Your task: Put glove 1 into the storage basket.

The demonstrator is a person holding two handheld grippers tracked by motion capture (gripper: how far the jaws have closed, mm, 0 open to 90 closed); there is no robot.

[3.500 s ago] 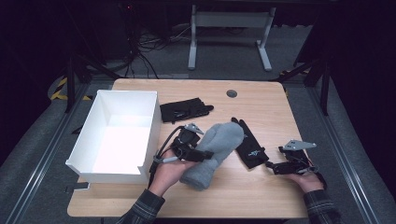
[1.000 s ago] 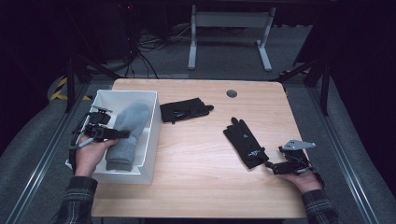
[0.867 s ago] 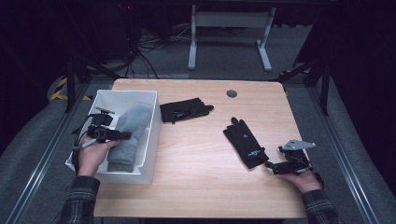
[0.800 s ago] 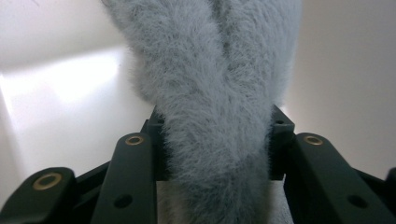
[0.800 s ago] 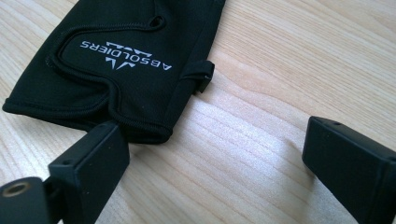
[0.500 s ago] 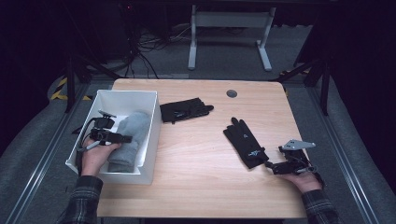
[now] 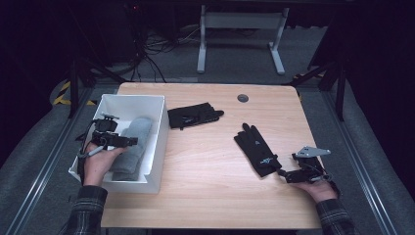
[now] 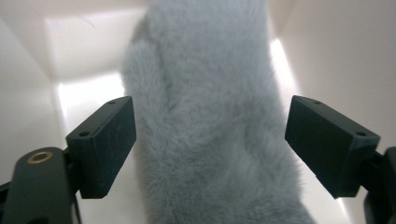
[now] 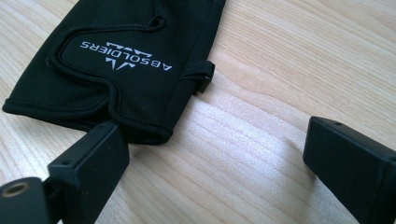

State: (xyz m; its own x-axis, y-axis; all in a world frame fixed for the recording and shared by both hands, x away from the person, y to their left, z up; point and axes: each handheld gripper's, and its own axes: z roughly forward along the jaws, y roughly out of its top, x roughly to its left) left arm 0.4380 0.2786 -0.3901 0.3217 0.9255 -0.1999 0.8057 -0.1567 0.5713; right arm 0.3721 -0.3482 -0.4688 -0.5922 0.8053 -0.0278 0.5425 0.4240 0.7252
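left gripper (image 7: 131,142) just spread open over grey mitten (image 8: 210,121), snug in white box (image 7: 157,142) | right gripper (image 7: 281,174) spread at black glove (image 7: 257,149) cuff, table edge close

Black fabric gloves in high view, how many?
2. One black fabric glove lies beside the white box; the other lies near the right gripper. More may be hidden.

Grey fuzzy mitten (image 8: 210,116) in white box (image 8: 79,42), between parted claw (image 8: 210,149) jaws.
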